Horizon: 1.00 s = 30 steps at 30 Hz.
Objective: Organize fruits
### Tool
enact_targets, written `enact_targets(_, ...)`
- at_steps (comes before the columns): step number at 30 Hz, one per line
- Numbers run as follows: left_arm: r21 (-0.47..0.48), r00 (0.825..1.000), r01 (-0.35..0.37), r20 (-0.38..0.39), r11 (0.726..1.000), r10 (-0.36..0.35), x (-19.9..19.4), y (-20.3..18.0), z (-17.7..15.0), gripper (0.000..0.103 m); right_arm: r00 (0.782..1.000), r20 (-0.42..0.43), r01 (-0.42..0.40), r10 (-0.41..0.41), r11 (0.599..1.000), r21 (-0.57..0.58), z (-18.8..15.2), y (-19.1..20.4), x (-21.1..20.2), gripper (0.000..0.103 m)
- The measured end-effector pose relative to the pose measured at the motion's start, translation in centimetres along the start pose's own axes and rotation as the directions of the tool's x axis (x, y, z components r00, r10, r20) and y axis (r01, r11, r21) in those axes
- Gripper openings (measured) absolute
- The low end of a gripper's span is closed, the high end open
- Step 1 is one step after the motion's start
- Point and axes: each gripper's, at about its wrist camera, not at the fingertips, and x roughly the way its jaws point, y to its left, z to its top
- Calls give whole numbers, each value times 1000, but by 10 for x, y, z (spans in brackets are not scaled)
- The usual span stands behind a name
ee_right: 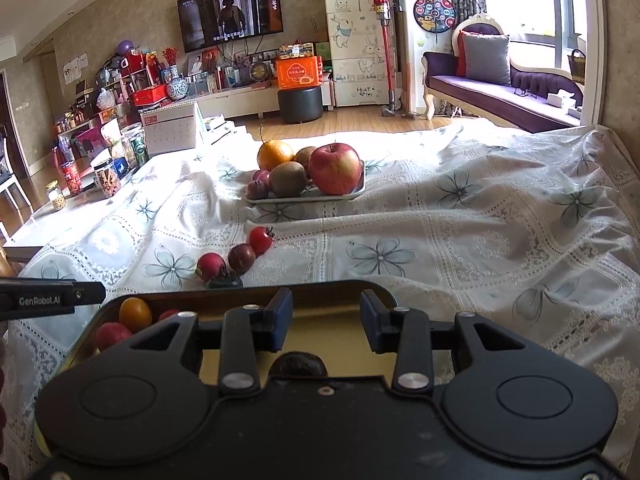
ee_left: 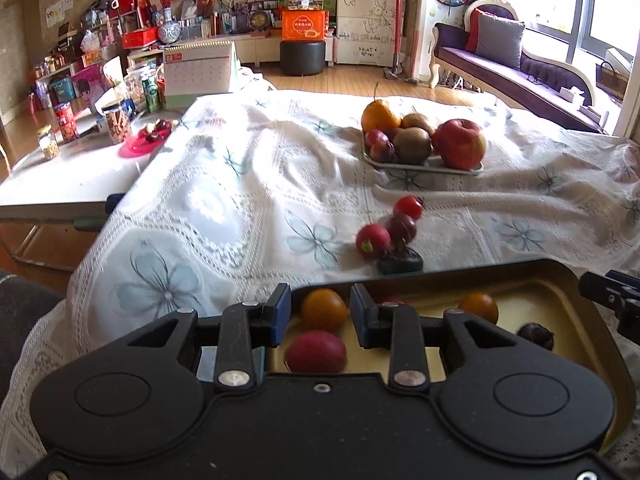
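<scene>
Tablecloth (ee_right: 460, 232) carries everything we see. Our gold tray (ee_left: 560, 280) sits beneath both spread, empty grippers, left (ee_left: 320, 320) and right (ee_right: 326, 320). An orange fruit (ee_left: 324, 310) lies under our left one; a tomato (ee_right: 261, 240) is beyond the tray.

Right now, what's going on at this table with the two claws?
Both claws hang open and empty over the near gold-lined tray, which holds small fruits. The left claw sits above an orange tomato and a red plum. Three small red fruits lie loose on the lace tablecloth. The far white tray carries the big red apple.
</scene>
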Motion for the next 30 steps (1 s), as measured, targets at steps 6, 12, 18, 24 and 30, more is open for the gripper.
enact_targets(6,7,1000,-10,26,1000,9,18,11,15,41,1000,-1,-12,12,1000,6,15,6,16,40)
enact_targets(12,8,999,4,37,1000,-4,38,22,29,41,999,-21,-37,37,999,17,33,13,41,40)
enact_targets(18,33,999,-19,31,999,18,59,30,41,41,995,-77,-65,68,997,43,54,21,75,42)
enact_targets(24,34,1000,-29,-11,999,29,77,35,44,41,979,-184,-69,85,993,91,73,33,128,44)
enact_targets(30,54,999,-23,-27,998,24,83,32,44,41,957,-278,-36,82,985,168,83,45,185,46)
